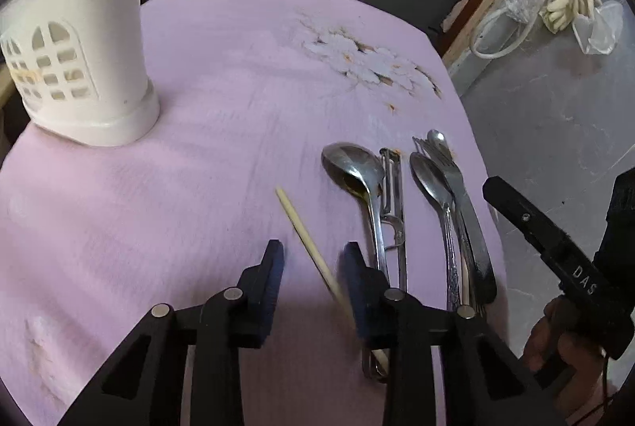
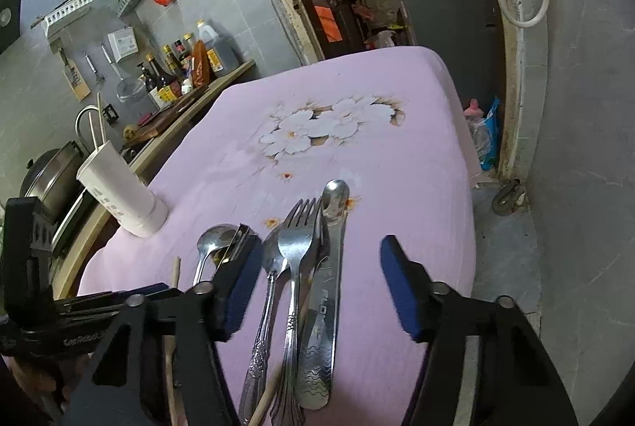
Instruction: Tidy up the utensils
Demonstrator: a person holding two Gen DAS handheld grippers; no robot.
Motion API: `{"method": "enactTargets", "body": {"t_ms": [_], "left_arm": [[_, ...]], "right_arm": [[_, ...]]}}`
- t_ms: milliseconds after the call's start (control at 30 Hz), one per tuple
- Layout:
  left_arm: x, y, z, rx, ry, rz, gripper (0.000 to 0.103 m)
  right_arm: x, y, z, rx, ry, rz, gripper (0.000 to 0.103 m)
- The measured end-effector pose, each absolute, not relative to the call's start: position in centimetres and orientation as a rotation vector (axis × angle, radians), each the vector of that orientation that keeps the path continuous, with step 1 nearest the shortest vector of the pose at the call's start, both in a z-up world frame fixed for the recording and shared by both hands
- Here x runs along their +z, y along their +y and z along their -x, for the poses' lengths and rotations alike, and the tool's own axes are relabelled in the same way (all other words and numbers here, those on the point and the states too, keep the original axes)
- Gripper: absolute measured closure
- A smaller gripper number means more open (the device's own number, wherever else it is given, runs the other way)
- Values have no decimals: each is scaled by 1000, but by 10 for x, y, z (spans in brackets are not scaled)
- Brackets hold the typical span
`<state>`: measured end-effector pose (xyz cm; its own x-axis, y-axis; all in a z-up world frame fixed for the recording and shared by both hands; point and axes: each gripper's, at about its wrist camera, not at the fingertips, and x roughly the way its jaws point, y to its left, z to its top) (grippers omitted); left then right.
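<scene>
Straddling the chopstick (image 1: 307,239), the left hand-held gripper (image 1: 313,259) gapes wide — closing off-centre could roll it into the big spoon (image 1: 357,172) — right hand-held gripper (image 2: 317,267) also spread over the fork (image 2: 295,259).

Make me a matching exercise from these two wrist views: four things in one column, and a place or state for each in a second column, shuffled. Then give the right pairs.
Things
1. white utensil holder
2. wooden chopstick
3. fork
4. left gripper

Places or states
A. lies on top of the bundle of metal cutlery between the right gripper's open fingers
B. stands upright near the far left edge of the pink tablecloth
C. open, its fingers on either side of a thin stick
D. lies slanted on the cloth, left of the large spoon

Pairs: 1-B, 2-D, 3-A, 4-C
</scene>
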<state>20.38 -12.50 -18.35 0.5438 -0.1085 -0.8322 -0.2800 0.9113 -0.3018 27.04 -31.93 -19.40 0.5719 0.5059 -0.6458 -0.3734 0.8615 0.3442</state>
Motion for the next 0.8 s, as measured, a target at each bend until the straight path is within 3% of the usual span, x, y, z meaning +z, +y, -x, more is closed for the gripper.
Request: {"method": "enactTargets", "body": {"t_ms": [67, 233, 333, 433, 800], "left_arm": [[-183, -126, -206, 100, 999, 425, 74], [-184, -124, -213, 88, 1000, 418, 78], [-186, -123, -220, 97, 1018, 415, 88], [-187, -117, -223, 97, 1028, 459, 91], [-188, -105, -228, 59, 1077, 509, 94]], "right_arm": [[-196, -316, -272, 533, 821, -176, 64], [-207, -311, -280, 570, 862, -183, 73], [-210, -311, -284, 591, 880, -202, 73], [-213, -311, -289, 603, 895, -220, 74], [-203, -299, -300, 626, 908, -164, 76]]}}
